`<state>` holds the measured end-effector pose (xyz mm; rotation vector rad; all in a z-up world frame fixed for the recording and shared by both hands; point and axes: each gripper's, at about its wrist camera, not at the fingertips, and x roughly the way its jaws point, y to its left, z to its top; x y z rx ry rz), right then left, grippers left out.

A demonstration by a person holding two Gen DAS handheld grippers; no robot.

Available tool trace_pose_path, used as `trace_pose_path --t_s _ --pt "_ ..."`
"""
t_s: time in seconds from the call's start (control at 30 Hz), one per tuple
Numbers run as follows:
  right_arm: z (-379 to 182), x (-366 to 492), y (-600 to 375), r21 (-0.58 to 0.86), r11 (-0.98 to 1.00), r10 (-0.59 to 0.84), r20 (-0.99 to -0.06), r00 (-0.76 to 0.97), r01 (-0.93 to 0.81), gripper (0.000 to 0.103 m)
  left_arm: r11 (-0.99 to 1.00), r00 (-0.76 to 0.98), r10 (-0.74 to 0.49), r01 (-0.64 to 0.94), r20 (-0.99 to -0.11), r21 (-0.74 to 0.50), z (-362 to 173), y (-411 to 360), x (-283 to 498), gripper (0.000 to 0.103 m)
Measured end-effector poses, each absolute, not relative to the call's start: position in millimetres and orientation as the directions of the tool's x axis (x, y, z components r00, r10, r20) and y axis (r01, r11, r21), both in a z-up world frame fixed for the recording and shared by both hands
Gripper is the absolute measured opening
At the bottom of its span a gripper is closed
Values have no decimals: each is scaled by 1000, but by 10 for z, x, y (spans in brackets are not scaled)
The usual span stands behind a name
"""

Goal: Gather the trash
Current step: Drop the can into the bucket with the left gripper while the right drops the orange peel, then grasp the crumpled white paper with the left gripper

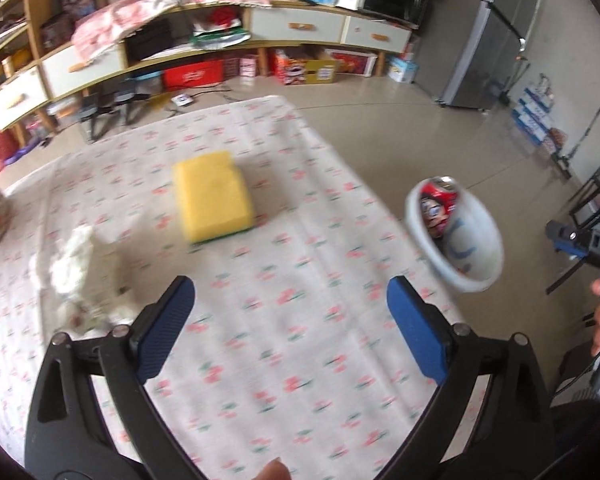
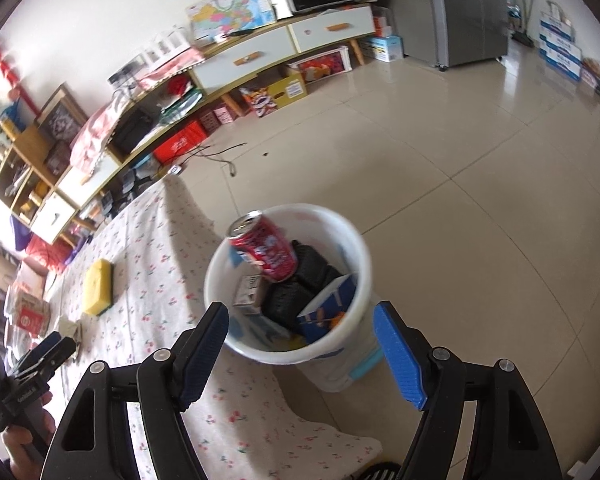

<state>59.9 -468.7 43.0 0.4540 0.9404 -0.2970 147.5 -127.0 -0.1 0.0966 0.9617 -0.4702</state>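
Observation:
A white trash bin (image 2: 342, 344) stands on the floor by the table's edge; it also shows in the left wrist view (image 1: 480, 240). A red soda can (image 2: 266, 250) lies tilted in it, also seen in the left wrist view (image 1: 438, 208), on top of black items and small cartons. My right gripper (image 2: 302, 322) is open and empty just above the bin. My left gripper (image 1: 290, 300) is open and empty above the flowered tablecloth (image 1: 280, 360). Crumpled white tissue (image 1: 74, 260) lies left of it. A yellow sponge (image 1: 212, 196) lies ahead of it.
A long low cabinet (image 1: 292, 26) with boxes beneath lines the far wall. A grey fridge (image 1: 488, 52) stands at the right. Stacked cartons (image 1: 534, 112) sit on the tiled floor. A paper bag (image 2: 30, 312) lies on the table's far left.

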Motion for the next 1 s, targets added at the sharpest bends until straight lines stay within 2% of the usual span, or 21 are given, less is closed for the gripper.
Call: trace_pose_path --t_s 0.23,0.5,0.7,0.87,1.0 --pt "373 805 -4298 189 907 -48 -842 537 377 80 931 498 -254 358 -829 -70 -61 -746 1535 97" --pt "280 982 -3961 148 933 -43 -860 508 329 81 948 496 -209 314 -843 -50 -151 -217 1593 97" --pt "220 1130 -3725 117 948 -45 -872 488 295 81 962 496 -216 255 -841 -97 -273 99 1702 97" --pt "141 1310 -3508 93 961 -42 -883 467 262 81 957 493 -289 181 -821 -229 -383 282 1918 97" --pt "85 1444 -3372 96 963 -31 -889 456 252 81 952 533 -305 178 -789 -248 -356 228 2028 97"
